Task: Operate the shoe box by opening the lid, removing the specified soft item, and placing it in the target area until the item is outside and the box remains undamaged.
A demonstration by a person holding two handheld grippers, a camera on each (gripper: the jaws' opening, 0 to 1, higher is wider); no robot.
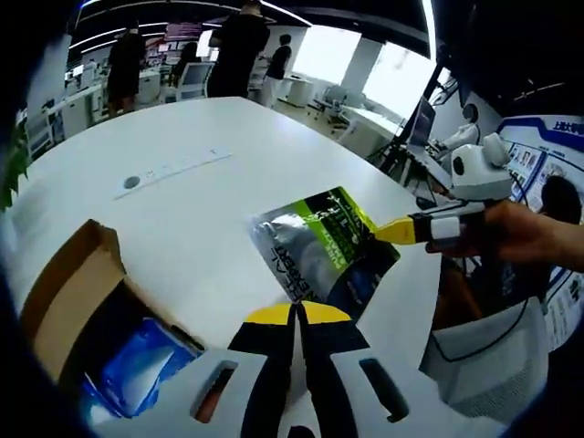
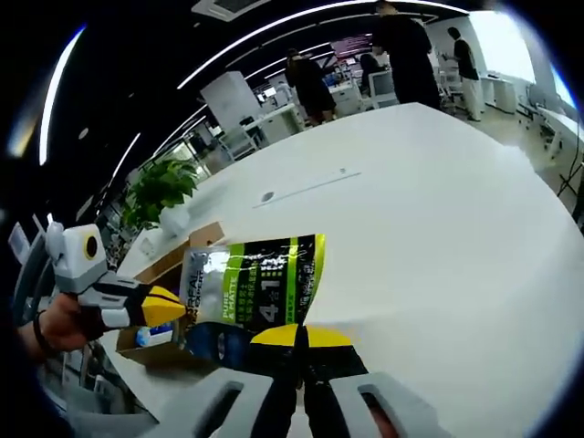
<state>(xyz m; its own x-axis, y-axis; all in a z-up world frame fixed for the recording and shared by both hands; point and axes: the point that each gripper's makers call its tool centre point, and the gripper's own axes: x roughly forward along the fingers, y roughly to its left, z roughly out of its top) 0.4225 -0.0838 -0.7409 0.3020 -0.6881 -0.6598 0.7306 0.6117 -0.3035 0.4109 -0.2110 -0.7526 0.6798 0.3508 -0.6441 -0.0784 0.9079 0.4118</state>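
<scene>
Your box lies open below-left of the empty, closed left hand-held gripper; your right hand-held gripper clamps the pouch above the worktop, unplaced.

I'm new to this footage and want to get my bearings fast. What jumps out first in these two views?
A shiny silver and green pouch, pinched at one edge by the right claw, is held just above the white table. To its side the brown shoe box stands open with a blue packet inside. The left claw is shut and holds nothing.
</scene>
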